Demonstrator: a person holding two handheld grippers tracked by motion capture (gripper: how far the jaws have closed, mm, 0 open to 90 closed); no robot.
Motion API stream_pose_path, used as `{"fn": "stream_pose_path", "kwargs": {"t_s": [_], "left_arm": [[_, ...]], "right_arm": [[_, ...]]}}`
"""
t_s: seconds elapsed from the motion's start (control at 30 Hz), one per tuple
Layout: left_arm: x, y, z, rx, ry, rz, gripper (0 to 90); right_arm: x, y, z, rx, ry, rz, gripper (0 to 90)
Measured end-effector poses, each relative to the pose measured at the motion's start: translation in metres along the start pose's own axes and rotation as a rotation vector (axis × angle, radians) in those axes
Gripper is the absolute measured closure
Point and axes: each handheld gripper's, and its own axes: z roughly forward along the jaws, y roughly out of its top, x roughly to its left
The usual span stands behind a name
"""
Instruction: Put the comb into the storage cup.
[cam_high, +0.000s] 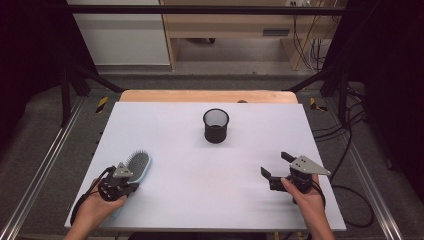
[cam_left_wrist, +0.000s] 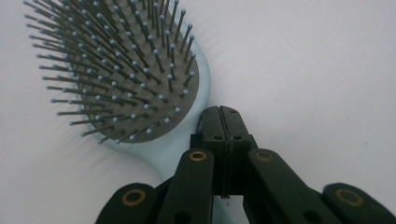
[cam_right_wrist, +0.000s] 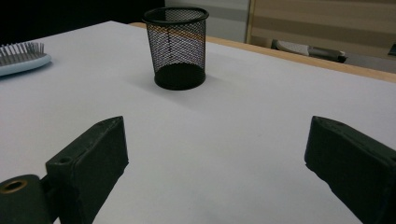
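We see the left gripper (cam_high: 131, 176) at the near left corner of the table (cam_high: 170, 130), held in the person's left hand (cam_high: 95, 207). In the left gripper view, its two black jaws are pressed together with only a thin seam between them, and they sit over the neck of the hairbrush (cam_left_wrist: 126, 70), where the pale blue handle meets the head. We cannot tell from these views whether the handle is actually clamped between the jaws or merely lies beneath them.

The hairbrush (cam_high: 137, 166) lies flat on the table with its bristles facing up. Its oval head, with a dark grey pad and ball-tipped pins, points away from the person; its handle runs back under the left gripper.

We see the right gripper (cam_high: 276, 166) at the near right of the table, held in the person's right hand (cam_high: 307, 197). Its jaws stand wide apart and hold nothing. In the right gripper view they frame bare white table surface, with nothing between them.

A black wire-mesh cup (cam_high: 216, 125) stands upright near the middle of the table, toward the far edge, well apart from both grippers and from the hairbrush. In the right gripper view the mesh cup (cam_right_wrist: 177, 46) is ahead of the open jaws, and the hairbrush head (cam_right_wrist: 21, 58) lies at the far left.
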Motion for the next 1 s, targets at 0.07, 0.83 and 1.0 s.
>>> {"fn": "stream_pose_path", "kwargs": {"t_s": [0.07,0.83,1.0], "left_arm": [[0.002,-0.001,-0.001,-0.002,-0.002,-0.008,90.0],[-0.001,0.008,-0.053,-0.220,0.153,-0.172,55.4],[0.004,0.004,-0.049,-0.216,0.185,-0.244,29.3]], "right_arm": [[0.000,0.000,0.000,0.002,0.000,0.000,6.0],[0.001,0.001,0.001,0.009,0.000,-0.004,5.9],[0.002,0.002,0.000,0.005,0.002,-0.007,5.9]]}}
